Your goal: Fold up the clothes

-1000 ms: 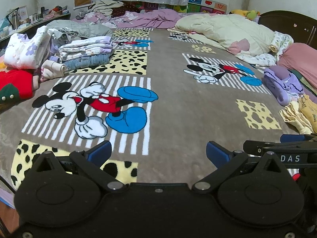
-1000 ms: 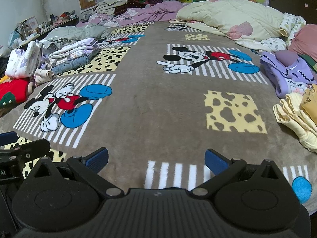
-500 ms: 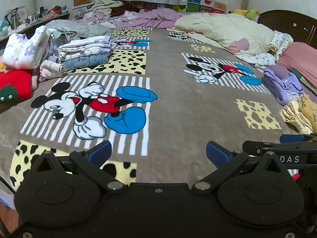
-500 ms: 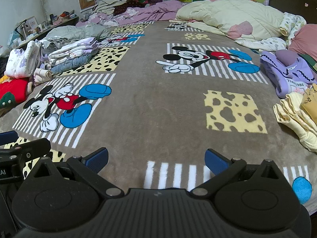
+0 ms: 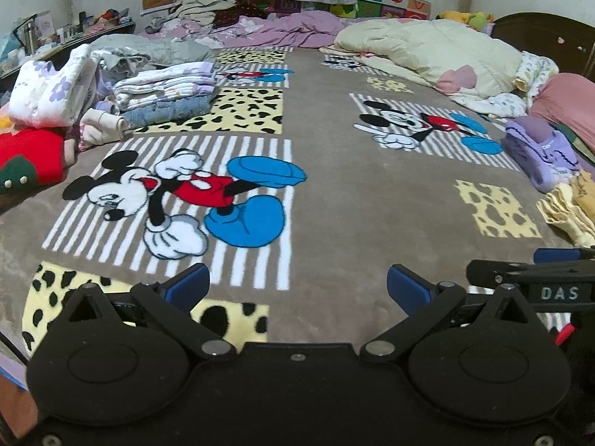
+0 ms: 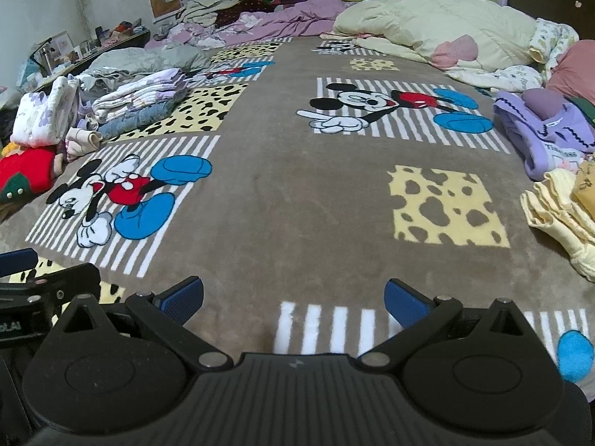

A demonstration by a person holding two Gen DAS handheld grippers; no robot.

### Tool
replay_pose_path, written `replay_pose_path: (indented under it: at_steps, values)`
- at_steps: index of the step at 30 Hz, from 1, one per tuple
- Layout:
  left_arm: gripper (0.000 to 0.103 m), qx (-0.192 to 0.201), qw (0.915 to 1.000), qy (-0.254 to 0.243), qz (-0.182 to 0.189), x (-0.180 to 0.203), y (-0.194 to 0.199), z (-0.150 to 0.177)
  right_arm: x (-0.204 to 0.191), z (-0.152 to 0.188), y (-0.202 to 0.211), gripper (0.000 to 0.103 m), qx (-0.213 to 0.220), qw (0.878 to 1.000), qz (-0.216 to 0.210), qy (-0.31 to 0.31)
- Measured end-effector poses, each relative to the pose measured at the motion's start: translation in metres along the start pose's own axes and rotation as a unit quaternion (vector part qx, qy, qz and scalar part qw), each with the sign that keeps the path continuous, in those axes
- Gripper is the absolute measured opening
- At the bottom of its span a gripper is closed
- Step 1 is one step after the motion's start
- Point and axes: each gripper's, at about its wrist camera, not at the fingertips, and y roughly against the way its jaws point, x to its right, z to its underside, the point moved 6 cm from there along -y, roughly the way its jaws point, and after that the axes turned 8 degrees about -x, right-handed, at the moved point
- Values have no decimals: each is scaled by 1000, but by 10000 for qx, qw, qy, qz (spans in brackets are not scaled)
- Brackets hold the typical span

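Purple top (image 6: 539, 137) lies bunched far right, both grippers, left (image 5: 297, 286) and right (image 6: 293, 297), spread wide and empty over blanket (image 6: 297, 204) — a one-layer pinch could drag it crooked.

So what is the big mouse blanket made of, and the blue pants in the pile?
The cartoon mouse blanket looks like soft plush fleece: its surface is fuzzy and matte, with blurry-edged prints. The blue pants at the bottom of the folded pile look like denim, judging by the faded, mottled blue, though the weave is too small to see.
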Motion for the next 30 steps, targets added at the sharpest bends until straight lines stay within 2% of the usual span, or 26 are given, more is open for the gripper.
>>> replay_pose_path:
  at_steps: [2, 5, 9, 14, 17, 19, 21, 25, 27, 30]
  values:
    - [103, 35, 10000, 47, 4, -11, -2, -4, -2, -1, -3, 103, 5, 10000, -58, 16]
    - [103, 183, 9994, 204, -200, -36, -4, -14, -14, -8, -10, 103, 96, 9997, -194, 119]
    - [103, 559, 9953, 642, -460, -89, -9, -35, -37, -23, -22, 103, 288, 9980, -432, 358]
    - [103, 502, 9873, 1320, -732, -168, -21, -59, -65, -42, -36, 103, 551, 9937, -731, 647]
    - [103, 732, 9771, 1609, -1184, -215, -23, -71, -78, -63, -46, 103, 790, 9895, -996, 688]
    - [102, 857, 9671, 1817, -1563, -251, -28, -79, -90, -74, -62, 103, 632, 9890, -1195, 608]
    - [100, 1087, 9578, 2015, -1738, -287, -32, -87, -104, -86, -76, 103, 544, 9881, -1331, 552]
    - [86, 1365, 9412, 2267, -2102, -352, -47, -107, -129, -97, -101, 103, 353, 9865, -1510, 524]
    - [80, 1418, 9359, 2285, -2275, -376, -55, -116, -138, -94, -111, 103, 225, 9865, -1529, 546]
    - [75, 1262, 9323, 2328, -2462, -406, -81, -130, -151, -91, -126, 103, 32, 9861, -1558, 579]
